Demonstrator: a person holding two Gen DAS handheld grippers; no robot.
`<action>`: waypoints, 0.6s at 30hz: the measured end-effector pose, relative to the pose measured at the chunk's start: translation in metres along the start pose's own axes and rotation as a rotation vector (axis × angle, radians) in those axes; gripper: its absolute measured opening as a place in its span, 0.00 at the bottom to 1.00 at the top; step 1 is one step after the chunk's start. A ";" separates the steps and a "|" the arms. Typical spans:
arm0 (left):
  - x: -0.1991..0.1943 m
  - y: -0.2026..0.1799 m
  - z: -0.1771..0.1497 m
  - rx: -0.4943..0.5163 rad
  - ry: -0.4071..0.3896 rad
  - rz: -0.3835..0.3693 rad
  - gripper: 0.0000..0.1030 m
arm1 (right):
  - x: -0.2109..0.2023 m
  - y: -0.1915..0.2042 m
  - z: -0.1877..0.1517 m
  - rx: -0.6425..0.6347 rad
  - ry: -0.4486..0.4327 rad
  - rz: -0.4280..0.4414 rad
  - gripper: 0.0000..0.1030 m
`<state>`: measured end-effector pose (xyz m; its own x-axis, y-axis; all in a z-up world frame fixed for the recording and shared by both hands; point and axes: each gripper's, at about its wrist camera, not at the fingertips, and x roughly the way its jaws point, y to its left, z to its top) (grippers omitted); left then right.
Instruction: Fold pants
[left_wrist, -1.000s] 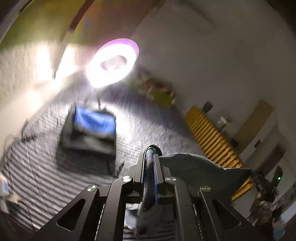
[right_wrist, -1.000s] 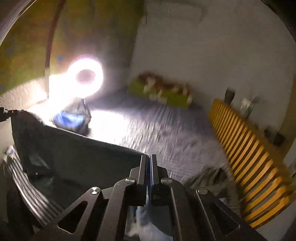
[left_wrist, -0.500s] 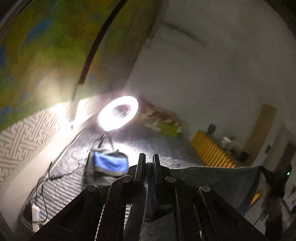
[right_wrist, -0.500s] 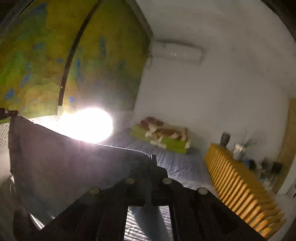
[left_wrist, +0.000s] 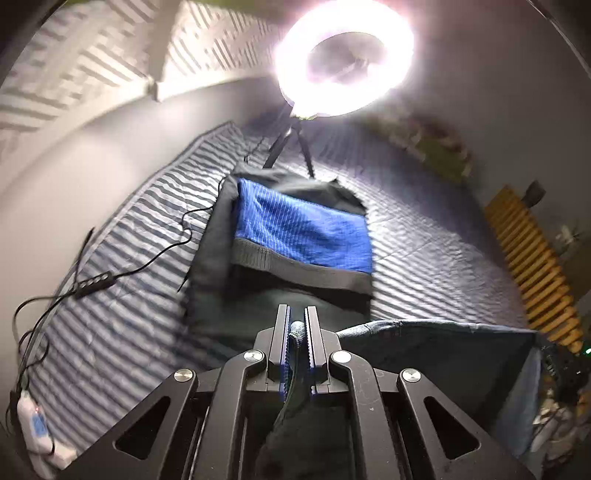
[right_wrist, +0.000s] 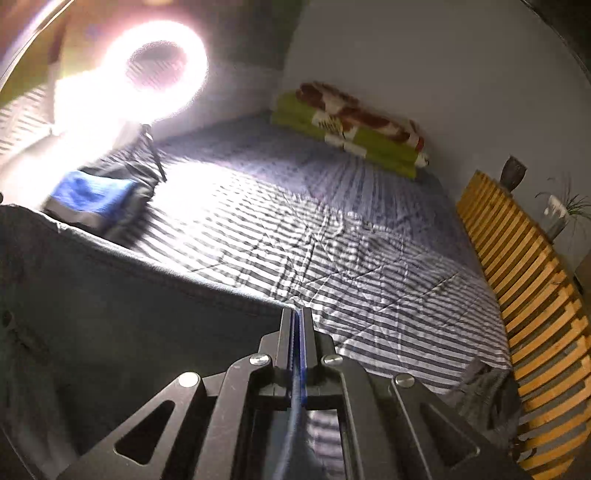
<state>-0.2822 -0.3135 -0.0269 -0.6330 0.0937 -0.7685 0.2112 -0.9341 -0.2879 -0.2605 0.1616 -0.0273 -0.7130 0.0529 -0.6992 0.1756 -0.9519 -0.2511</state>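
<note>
both grippers pinch the pants over the striped bed

the left gripper (left_wrist: 297, 328) has its fingers (left_wrist: 282, 332) closed on a rolled edge of the dark pants (left_wrist: 436, 354); from there the cloth stretches out toward 3 o'clock in the left wrist view, held taut above the bed (left_wrist: 122, 258); the right gripper (right_wrist: 296, 325) has its fingers (right_wrist: 286, 332) pressed together on a thin edge of the same pants (right_wrist: 129, 317), whose dark panel fills the 8 to 9 o'clock part of the right wrist view, its top hem running up toward 10 o'clock; the pants hang between the two grippers, above the grey-striped cover; at 12 o'clock of the left gripper lies a folded stack of clothes (left_wrist: 299, 229), blue on top of dark; past it a ring light (left_wrist: 345, 55) on a small tripod glares; a black cable (left_wrist: 147, 258) trails across the bed at 9 o'clock; in the right wrist view a green and brown blanket (right_wrist: 351, 125) sits against the wall at 1 o'clock, and yellow wooden slats (right_wrist: 535, 295) run down the 3 o'clock side.
</note>
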 end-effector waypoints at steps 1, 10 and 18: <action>0.023 -0.003 0.002 0.010 0.027 0.002 0.08 | 0.014 0.004 0.001 -0.006 0.017 -0.012 0.02; 0.044 0.014 -0.001 -0.019 0.088 0.010 0.42 | 0.071 0.013 -0.007 -0.045 0.197 0.062 0.47; -0.055 0.034 -0.056 0.029 0.059 0.003 0.43 | -0.022 -0.026 -0.025 0.103 0.106 0.107 0.49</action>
<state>-0.1985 -0.3306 -0.0270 -0.5871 0.1100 -0.8020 0.1914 -0.9438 -0.2696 -0.2324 0.1927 -0.0218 -0.6178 -0.0243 -0.7860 0.1724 -0.9794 -0.1052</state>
